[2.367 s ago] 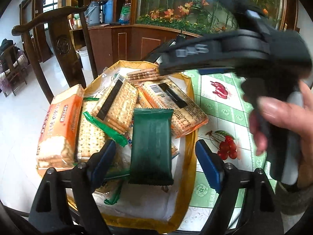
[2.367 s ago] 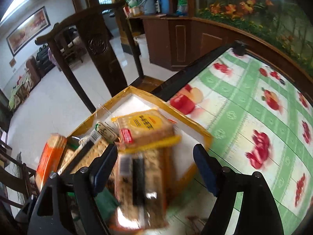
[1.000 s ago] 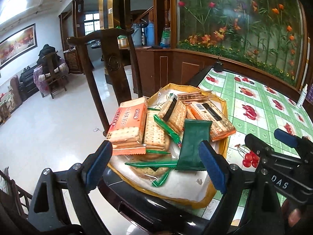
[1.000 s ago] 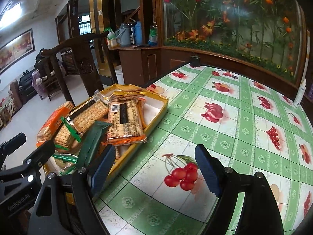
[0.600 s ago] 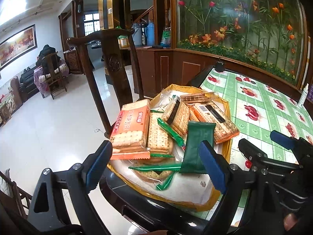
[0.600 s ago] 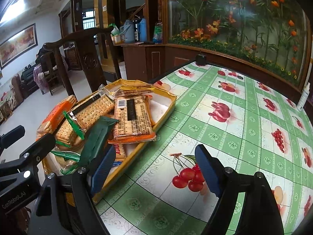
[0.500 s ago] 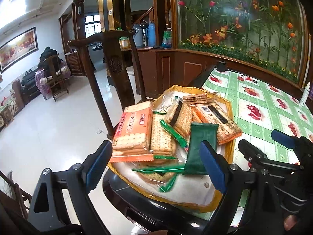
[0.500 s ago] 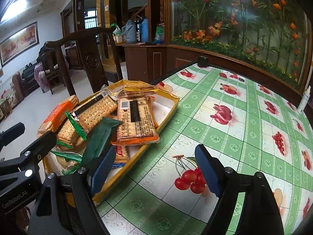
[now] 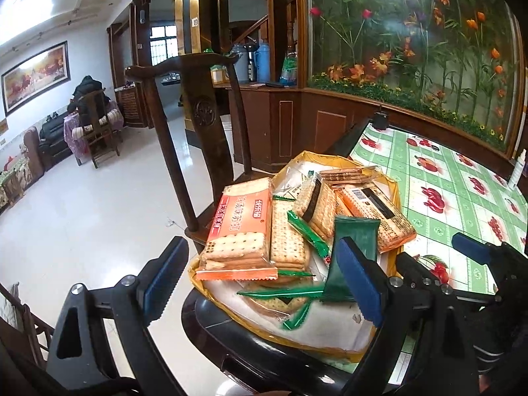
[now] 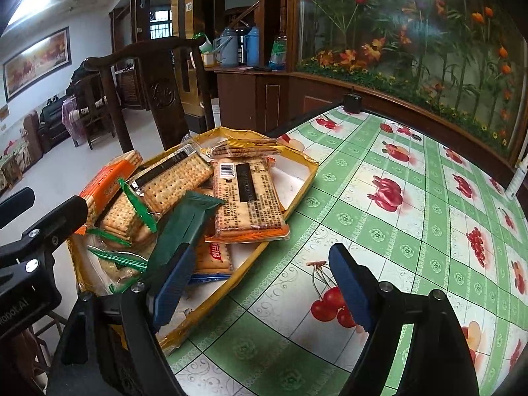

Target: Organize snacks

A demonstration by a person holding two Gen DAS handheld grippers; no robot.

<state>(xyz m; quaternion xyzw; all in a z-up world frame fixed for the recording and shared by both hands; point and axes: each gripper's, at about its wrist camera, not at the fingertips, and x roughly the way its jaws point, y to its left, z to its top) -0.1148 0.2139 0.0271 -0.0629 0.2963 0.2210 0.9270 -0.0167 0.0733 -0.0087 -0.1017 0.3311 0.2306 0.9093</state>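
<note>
A yellow tray (image 9: 394, 194) (image 10: 307, 178) at the table's left edge holds several cracker and biscuit packs. Among them are an orange cracker pack (image 9: 242, 227) (image 10: 105, 178), a dark green wrapper (image 9: 354, 241) (image 10: 184, 227) and a pack with a black label (image 9: 376, 211) (image 10: 247, 194). My left gripper (image 9: 264, 283) is open and empty, held back from the tray's near end. My right gripper (image 10: 264, 283) is open and empty, low over the tablecloth beside the tray's right rim. It also shows in the left wrist view (image 9: 475, 254).
The table has a green checked fruit-print cloth (image 10: 412, 198). A dark wooden chair (image 9: 201, 112) (image 10: 155, 89) stands behind the tray. A white bottle (image 9: 517, 168) stands at the far right edge. A flower-painted glass wall (image 10: 412, 33) backs the table.
Both grippers have pulled back from over the tray and stay open. In the last half second the views barely shift.
</note>
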